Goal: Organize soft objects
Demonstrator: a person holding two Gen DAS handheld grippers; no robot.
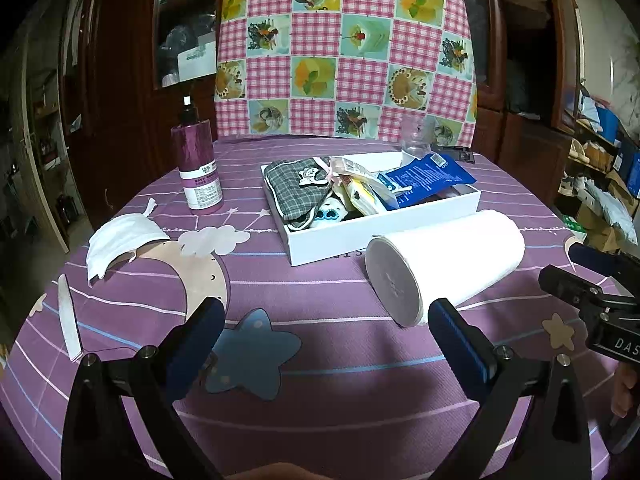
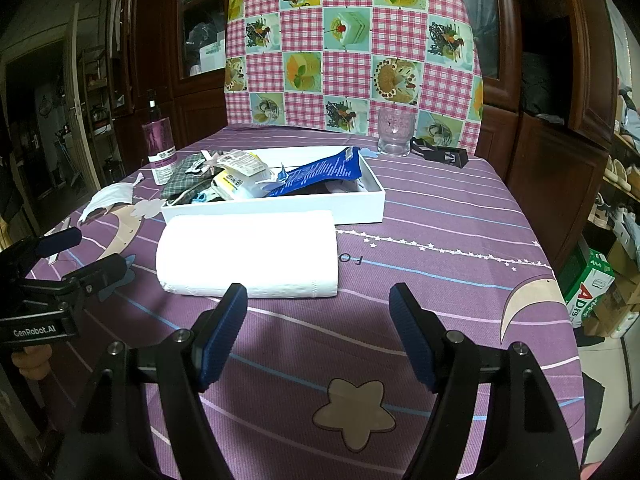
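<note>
Right up close, the left gripper hangs over the purple tablecloth with its blue-padded jaws spread apart and nothing between them. Over on the other side the right gripper is the same story, jaws wide, nothing held, just cloth below. Just beyond both sets of tips lies the paper towel roll, on its side, flat end towards the left gripper, touching neither one. Behind the roll and close against it sits the white box, already stuffed: a grey checked pouch, a blue packet leaning over the rim, and some pale wrappers in between. Off to the left, a white face mask lies loose on the cloth, well apart from the box. Further back stand a purple spray bottle and a clear glass, with a pink checked cloth hanging behind.
</note>
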